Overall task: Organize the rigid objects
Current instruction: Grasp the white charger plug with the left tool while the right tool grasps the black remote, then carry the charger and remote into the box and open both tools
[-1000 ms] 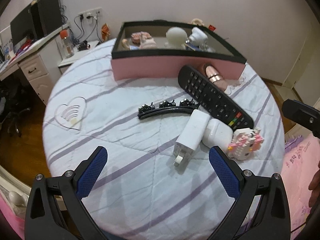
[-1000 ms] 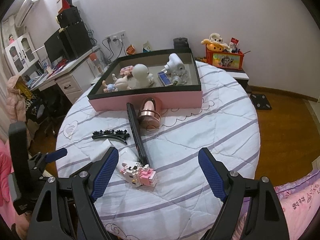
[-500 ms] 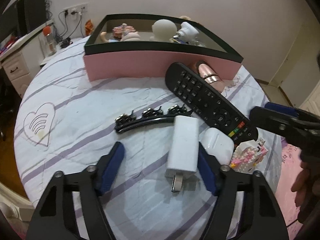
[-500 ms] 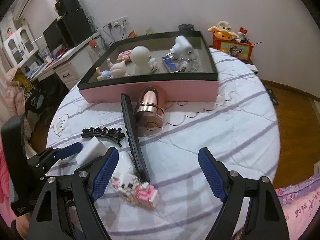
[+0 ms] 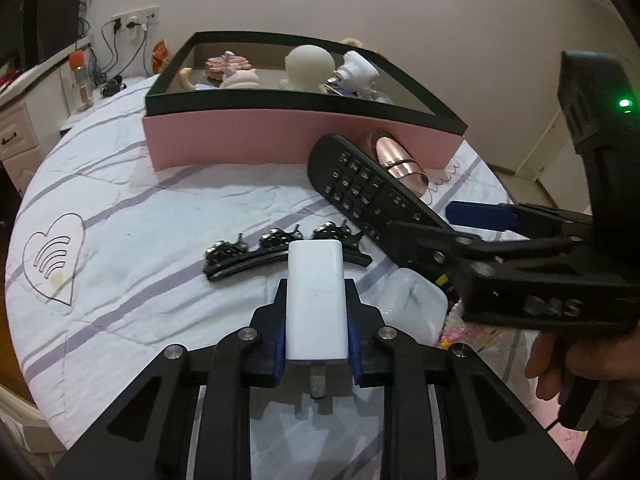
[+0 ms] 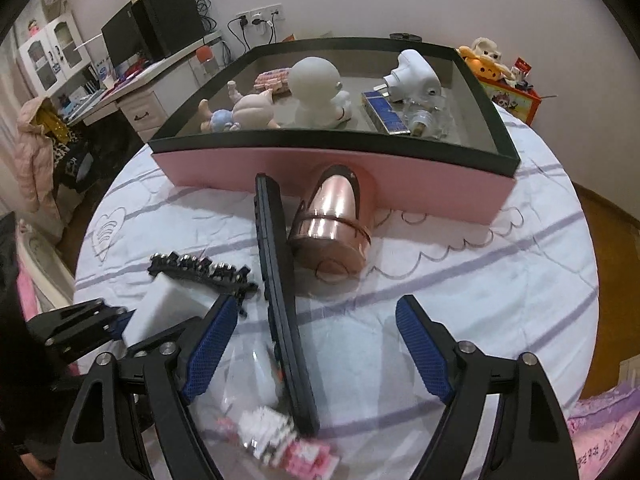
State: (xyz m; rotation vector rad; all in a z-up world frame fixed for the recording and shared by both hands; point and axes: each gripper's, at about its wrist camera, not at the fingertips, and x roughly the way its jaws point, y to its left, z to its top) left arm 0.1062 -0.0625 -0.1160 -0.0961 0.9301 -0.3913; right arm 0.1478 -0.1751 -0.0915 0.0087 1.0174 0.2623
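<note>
Two grippers in view | left gripper is closed on the white charger, held low over the table, just before the hair clip | right gripper is wide apart, straddling the remote | charger long axis runs along the fingers, prong toward the camera | a straight lift is advised before carrying to the pink box, so the clip is not dragged.

Soft indoor light, faint shadows; strong fisheye bending, dark corners; near foreground blurred in right view.
</note>
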